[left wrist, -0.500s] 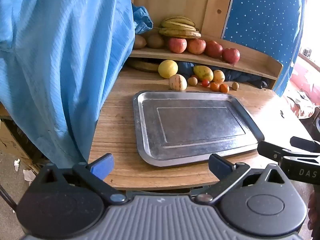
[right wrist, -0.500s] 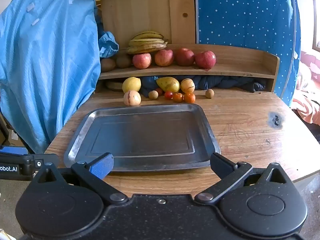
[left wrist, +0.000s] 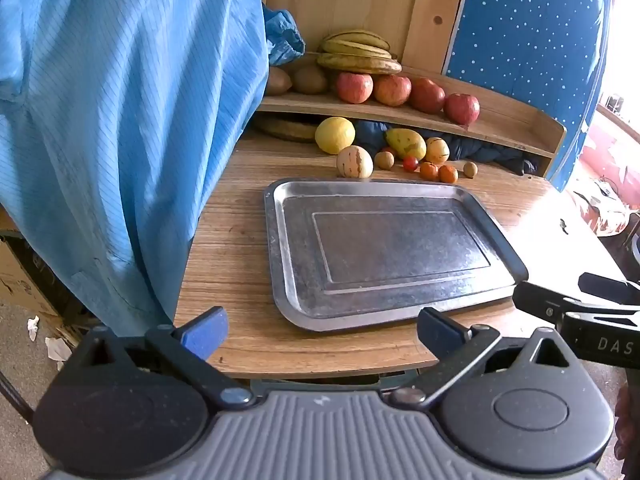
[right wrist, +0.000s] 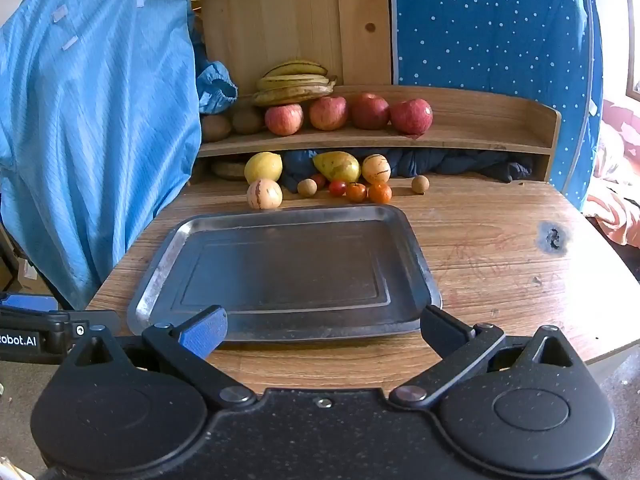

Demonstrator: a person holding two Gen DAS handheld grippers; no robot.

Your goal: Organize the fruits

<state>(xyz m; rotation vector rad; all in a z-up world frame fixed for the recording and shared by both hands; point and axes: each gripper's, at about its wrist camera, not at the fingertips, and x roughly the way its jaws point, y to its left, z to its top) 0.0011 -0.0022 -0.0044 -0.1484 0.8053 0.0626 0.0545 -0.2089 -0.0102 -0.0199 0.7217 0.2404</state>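
Both my left tongs (left wrist: 320, 330) and right tongs (right wrist: 322, 330) are wide open and hold nothing. The tray (right wrist: 160, 256) sits just ahead on the worktop (right wrist: 500, 240). The fruits (right wrist: 340, 184) wait beyond it. I should reach over, pinch one softly.

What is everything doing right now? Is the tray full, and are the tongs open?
Tray: empty, flat on the table.
Left tongs: open, holding nothing.
Right tongs: open, holding nothing.
Apples: four in a row on the shelf.
Bananas: piled on the shelf.
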